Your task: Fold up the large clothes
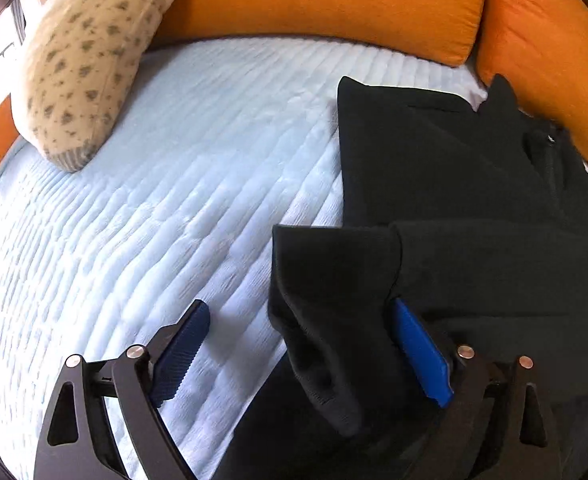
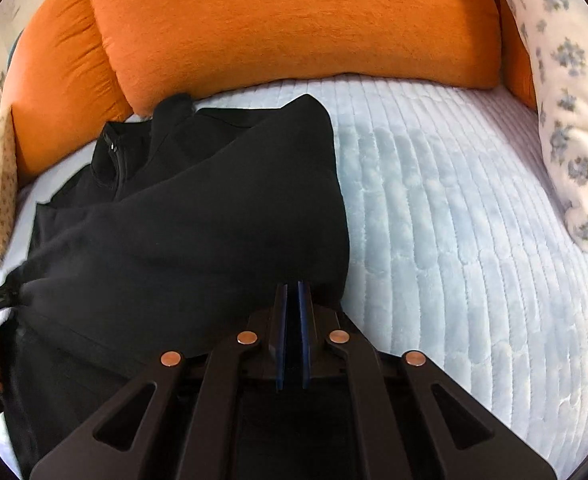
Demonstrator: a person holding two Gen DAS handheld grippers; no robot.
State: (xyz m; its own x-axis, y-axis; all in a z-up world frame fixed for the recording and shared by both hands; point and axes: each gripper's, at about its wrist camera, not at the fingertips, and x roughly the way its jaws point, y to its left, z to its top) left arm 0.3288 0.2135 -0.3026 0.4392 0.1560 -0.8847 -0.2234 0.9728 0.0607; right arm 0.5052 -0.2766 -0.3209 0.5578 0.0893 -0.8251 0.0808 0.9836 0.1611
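Closest to my lens on the right side, the right gripper [image 2: 293,300] has its two blue-padded fingers pressed almost together. The hem of the black fleece zip-neck garment [image 2: 198,216] disappears right at their tips, so I judge it pinched there, though the cloth between the pads is hidden from me. On the other side, the left gripper [image 1: 300,344] stands wide apart, one ribbed blue pad [image 1: 180,354] over bare bedding and the other [image 1: 422,354] tucked against the fleece. A bunched fold of the garment hangs between them, touched on one side only, so nothing is clamped there.

The garment itself lies partly folded on the pale blue quilted bed cover [image 1: 154,184], its zip collar [image 2: 112,148] up near the orange cushions [image 2: 278,28]. A cream spotted pillow [image 1: 90,52] sits well apart on the left, and a white floral pillow [image 2: 570,92] on the far right.

My worries from here: if I lift with the right while the left is unclamped, the fleece will swing off one corner and the fold already laid will slide open. Closing the left on that thick bunch risks catching several layers, or the quilt beneath, and dragging it askew. Fleece clings to plush bedding, so a low pull could wrinkle the panel.
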